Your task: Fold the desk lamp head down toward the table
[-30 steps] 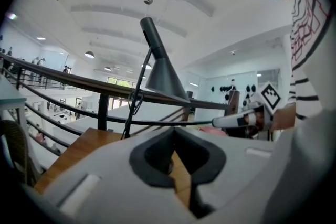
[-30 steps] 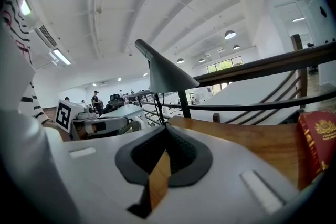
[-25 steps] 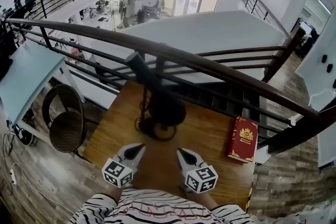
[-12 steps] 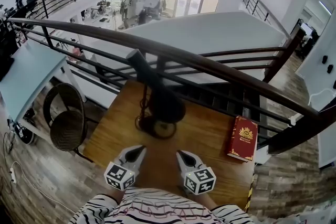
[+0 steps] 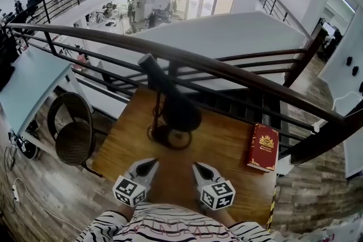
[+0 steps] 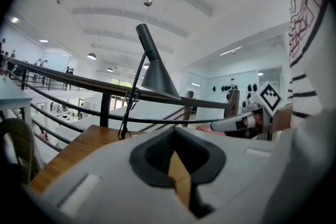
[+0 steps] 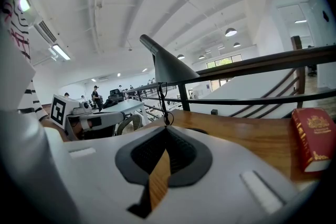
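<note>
At the far left, off the table, a wicker chair stands on the floor. Our left gripper hovers over the near edge of the wooden table. Its jaws are pressed together with nothing between them, and it is well short of the lamp.

The desk lamp stands toward the back of the table, close to the dark railing. Its round base rests on the wood, a thin stem rises from it, and the cone-shaped head sits raised at the top. We judge the head to be painted metal, so stiff, smooth and likely to slip under the pads. The hinge will probably resist a little, and the light stem could make the base rock or slide.

We think the best hold is the narrow neck above the cone, where the pads can close around it. The other gripper could then steady the stem or the base. The wide skirt of the shade looks too broad and too slick to pinch.

Our right gripper also has its jaws together and empty, and it is equally far from the lamp. Both would need to open before taking hold. At the right edge of the table lies a red book, well apart from the lamp.
</note>
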`<action>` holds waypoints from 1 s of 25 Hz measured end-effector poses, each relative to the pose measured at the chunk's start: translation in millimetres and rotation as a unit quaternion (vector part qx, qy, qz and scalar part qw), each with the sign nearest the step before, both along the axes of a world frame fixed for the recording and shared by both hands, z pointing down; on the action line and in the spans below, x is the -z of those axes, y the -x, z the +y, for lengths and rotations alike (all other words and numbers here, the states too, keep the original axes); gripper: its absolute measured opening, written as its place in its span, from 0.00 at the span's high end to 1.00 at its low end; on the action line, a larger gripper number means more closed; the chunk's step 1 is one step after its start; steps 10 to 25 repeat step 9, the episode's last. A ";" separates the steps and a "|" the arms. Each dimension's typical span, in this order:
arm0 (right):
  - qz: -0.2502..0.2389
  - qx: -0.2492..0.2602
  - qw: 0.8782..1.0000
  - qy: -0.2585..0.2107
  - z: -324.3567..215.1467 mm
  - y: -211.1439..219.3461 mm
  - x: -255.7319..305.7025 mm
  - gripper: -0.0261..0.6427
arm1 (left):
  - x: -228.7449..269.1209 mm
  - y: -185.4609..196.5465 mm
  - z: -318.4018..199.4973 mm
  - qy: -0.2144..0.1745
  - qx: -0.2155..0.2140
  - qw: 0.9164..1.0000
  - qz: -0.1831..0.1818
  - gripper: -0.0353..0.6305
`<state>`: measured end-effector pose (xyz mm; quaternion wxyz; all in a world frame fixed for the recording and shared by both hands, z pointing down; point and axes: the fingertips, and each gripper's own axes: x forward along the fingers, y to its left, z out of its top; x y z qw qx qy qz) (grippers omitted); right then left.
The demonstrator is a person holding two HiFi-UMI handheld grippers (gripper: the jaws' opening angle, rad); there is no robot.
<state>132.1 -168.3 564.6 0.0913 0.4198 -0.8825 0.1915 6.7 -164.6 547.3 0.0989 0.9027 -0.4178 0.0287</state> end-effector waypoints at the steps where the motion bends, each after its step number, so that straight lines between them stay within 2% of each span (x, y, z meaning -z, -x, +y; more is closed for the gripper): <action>1: -0.001 -0.001 1.000 0.001 -0.3 0.0 -0.7 0.96 | -0.3 -0.2 0.5 0.000 -0.002 1.000 0.001 0.94; 25: 0.000 -0.002 1.000 0.004 -1.2 0.7 -3.0 0.96 | -1.6 -0.4 4.0 0.004 -0.010 1.000 0.007 0.94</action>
